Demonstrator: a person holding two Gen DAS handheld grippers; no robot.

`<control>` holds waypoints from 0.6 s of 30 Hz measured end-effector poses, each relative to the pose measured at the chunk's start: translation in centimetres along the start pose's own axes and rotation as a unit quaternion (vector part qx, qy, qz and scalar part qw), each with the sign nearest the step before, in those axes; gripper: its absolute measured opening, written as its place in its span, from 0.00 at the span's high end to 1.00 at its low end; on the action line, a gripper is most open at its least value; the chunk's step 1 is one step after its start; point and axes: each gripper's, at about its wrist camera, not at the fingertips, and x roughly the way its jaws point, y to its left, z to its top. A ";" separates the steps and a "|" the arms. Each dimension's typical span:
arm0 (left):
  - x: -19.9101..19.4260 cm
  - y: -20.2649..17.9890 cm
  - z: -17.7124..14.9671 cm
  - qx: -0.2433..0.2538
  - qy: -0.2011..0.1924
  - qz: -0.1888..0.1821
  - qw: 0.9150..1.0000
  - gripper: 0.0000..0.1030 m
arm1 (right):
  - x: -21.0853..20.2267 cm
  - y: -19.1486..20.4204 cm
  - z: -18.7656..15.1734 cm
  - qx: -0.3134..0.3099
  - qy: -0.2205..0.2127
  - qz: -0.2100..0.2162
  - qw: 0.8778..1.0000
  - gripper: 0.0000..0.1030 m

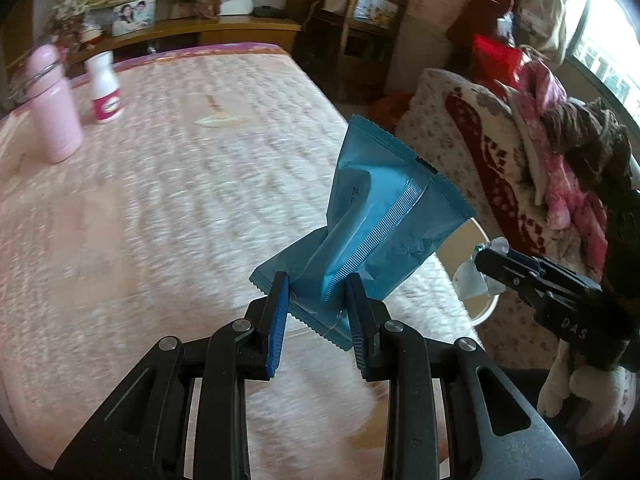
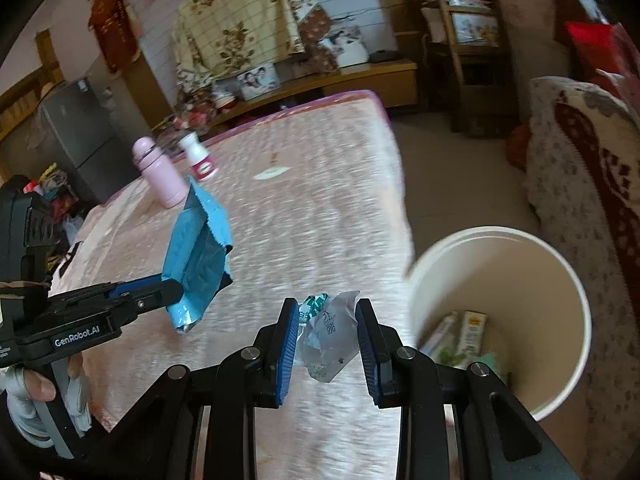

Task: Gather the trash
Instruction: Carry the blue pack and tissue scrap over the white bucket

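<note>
My left gripper (image 1: pixel 318 284) is shut on the lower end of a blue plastic wrapper (image 1: pixel 376 216), which stands up crumpled above the pink-covered table (image 1: pixel 160 208). In the right wrist view the same left gripper (image 2: pixel 176 288) comes in from the left with the blue wrapper (image 2: pixel 200 256) in it. My right gripper (image 2: pixel 327 308) is shut on a crumpled clear wrapper with green print (image 2: pixel 330 336). A white bin (image 2: pixel 500 236) stands on the floor just right of it, with several bits of trash at the bottom. In the left wrist view the right gripper (image 1: pixel 484 260) holds the clear wrapper (image 1: pixel 474 282) over the bin's rim (image 1: pixel 491 312).
A pink flask (image 1: pixel 54 108) and a white bottle with a pink label (image 1: pixel 105 88) stand at the table's far left. A small pale scrap (image 2: pixel 272 174) lies mid-table. A sofa with a floral cover (image 2: pixel 580 168) stands right of the bin. A gloved hand (image 2: pixel 40 392) grips the left tool.
</note>
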 end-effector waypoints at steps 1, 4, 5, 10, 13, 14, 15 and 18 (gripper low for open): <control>0.4 -0.8 0.3 0.004 0.002 -0.004 1.000 0.75 | -0.2 -0.5 0.0 0.003 -0.001 -0.005 1.000 0.73; 1.6 -2.9 1.0 0.013 0.010 -0.016 1.000 0.75 | -1.1 -3.2 0.1 0.021 -0.005 -0.025 0.999 0.73; 2.0 -3.5 1.2 0.015 0.012 -0.020 1.000 0.75 | -1.3 -4.2 0.2 0.029 -0.007 -0.031 0.999 0.73; 4.3 -7.2 2.3 0.038 0.025 -0.031 0.999 0.75 | -2.2 -8.9 0.3 0.066 -0.009 -0.065 0.996 0.73; 5.6 -9.1 2.8 0.047 0.031 -0.035 0.998 0.75 | -2.5 -11.5 0.1 0.089 -0.011 -0.084 0.992 0.73; 6.1 -9.7 2.9 0.048 0.034 -0.037 0.998 0.75 | -2.6 -12.3 0.0 0.096 -0.012 -0.088 0.991 0.73; 6.5 -10.2 3.0 0.049 0.038 -0.039 0.997 0.75 | -2.6 -13.2 -0.1 0.108 -0.014 -0.093 0.990 0.73; 7.7 -11.5 3.3 0.055 0.044 -0.041 0.997 0.75 | -2.8 -14.6 -0.7 0.130 -0.019 -0.097 0.987 0.73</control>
